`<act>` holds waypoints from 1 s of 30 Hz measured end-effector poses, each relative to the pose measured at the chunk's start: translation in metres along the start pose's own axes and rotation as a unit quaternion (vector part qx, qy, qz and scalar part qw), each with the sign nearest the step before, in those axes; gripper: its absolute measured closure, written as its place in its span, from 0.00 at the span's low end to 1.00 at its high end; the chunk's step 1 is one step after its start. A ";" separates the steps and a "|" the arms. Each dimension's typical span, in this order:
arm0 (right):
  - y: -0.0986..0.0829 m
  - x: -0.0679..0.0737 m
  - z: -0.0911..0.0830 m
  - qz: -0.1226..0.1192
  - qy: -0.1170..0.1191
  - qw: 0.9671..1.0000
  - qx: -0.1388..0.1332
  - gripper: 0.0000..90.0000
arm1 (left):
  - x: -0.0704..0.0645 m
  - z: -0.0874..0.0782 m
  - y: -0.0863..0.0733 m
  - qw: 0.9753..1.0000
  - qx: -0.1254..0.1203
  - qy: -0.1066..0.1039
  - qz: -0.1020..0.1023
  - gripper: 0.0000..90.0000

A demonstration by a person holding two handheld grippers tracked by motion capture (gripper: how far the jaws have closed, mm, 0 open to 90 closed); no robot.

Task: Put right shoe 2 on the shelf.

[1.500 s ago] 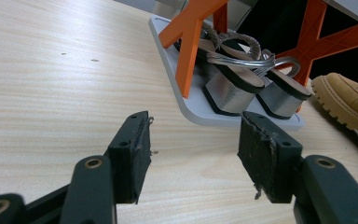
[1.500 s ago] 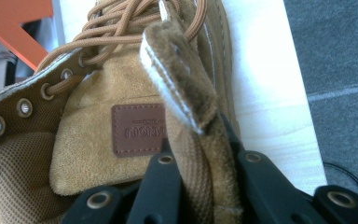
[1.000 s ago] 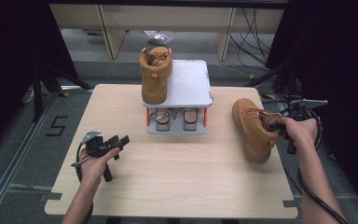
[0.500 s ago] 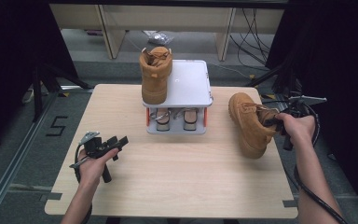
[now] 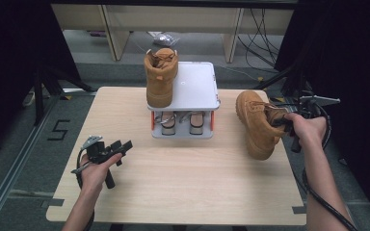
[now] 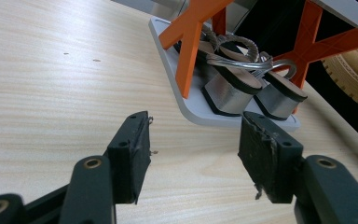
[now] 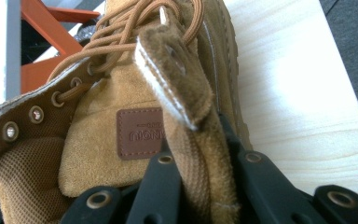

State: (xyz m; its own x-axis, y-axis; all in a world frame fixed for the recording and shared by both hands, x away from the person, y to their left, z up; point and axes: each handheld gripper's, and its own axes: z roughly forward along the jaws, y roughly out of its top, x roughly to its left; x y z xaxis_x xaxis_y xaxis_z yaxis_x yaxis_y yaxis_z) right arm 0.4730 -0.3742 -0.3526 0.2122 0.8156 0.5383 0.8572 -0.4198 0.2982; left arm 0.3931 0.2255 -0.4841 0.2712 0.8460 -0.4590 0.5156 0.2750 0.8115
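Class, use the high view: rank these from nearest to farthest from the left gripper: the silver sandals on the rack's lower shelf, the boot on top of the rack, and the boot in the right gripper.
From the left gripper:
1. Silver sandals, lower shelf, just ahead to its right.
2. Boot on the rack, top shelf, left side, farther back.
3. Held boot, far right, clamped at its collar by the right gripper.

Your high view looks forward and down over the whole surface (image 5: pixel 183 178). Your left tongs (image 6: pixel 193 158) camera sits low, facing the rack (image 6: pixel 193 100) just ahead, seen from above too. Your right tongs (image 7: pixel 200 186) camera presses close against the boot (image 7: pixel 121 121).
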 end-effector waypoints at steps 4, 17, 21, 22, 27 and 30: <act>0.000 0.003 -0.002 0.000 0.002 1.000 -0.014 0.94 | 0.000 -0.001 0.000 1.000 -0.001 -0.001 -0.001 0.47; 0.007 0.020 -0.004 0.007 0.027 0.999 -0.019 0.94 | 0.002 -0.002 0.000 1.000 0.000 -0.001 -0.001 0.47; 0.008 0.025 -0.003 0.007 0.036 0.998 -0.041 0.94 | 0.001 -0.002 0.000 1.000 0.000 -0.002 -0.001 0.47; 0.008 0.027 -0.004 0.011 0.039 0.998 -0.042 0.94 | 0.001 -0.002 0.000 1.000 0.000 -0.002 -0.001 0.47; 0.011 0.035 -0.007 0.008 0.027 0.999 -0.029 0.94 | 0.001 -0.002 0.000 1.000 0.000 -0.003 -0.001 0.47; 0.013 0.038 -0.008 0.001 0.030 0.999 -0.030 0.94 | 0.001 -0.002 0.000 1.000 0.000 -0.003 -0.001 0.47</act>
State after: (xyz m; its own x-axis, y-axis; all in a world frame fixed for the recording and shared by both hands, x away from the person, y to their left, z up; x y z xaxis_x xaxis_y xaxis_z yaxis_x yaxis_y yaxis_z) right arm 0.4883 -0.3516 -0.3225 0.1831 0.7902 0.5849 0.8269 -0.4456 0.3431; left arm 0.3918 0.2275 -0.4836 0.2740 0.8429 -0.4631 0.5160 0.2775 0.8104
